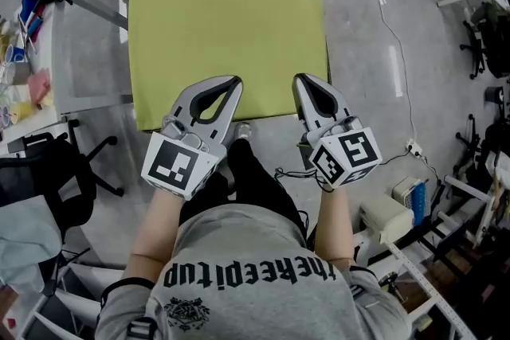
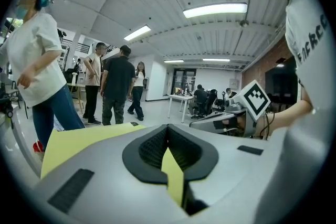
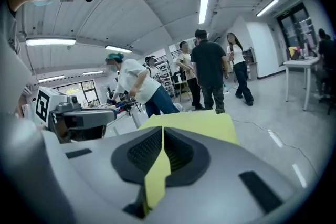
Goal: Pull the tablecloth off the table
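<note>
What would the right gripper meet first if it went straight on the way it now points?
The yellow tablecloth. The right gripper is shut on its near edge and points across it, tilted slightly down, so it would probably plough into the cloth itself first. The tilt is hard to judge from these views.

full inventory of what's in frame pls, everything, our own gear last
tablecloth: one, yellow-green, spread flat at centre
desk: one, white, left of the cloth
chair: one, black, lower left
cable: one, light, across the grey floor at right
people: at least four standing, mixed tops, beyond the cloth's far end
left tongs: one, grey, shut on the cloth's near edge
right tongs: one, grey, shut on the same edge
wearer's shirt: one, grey, bottom of head view
</note>
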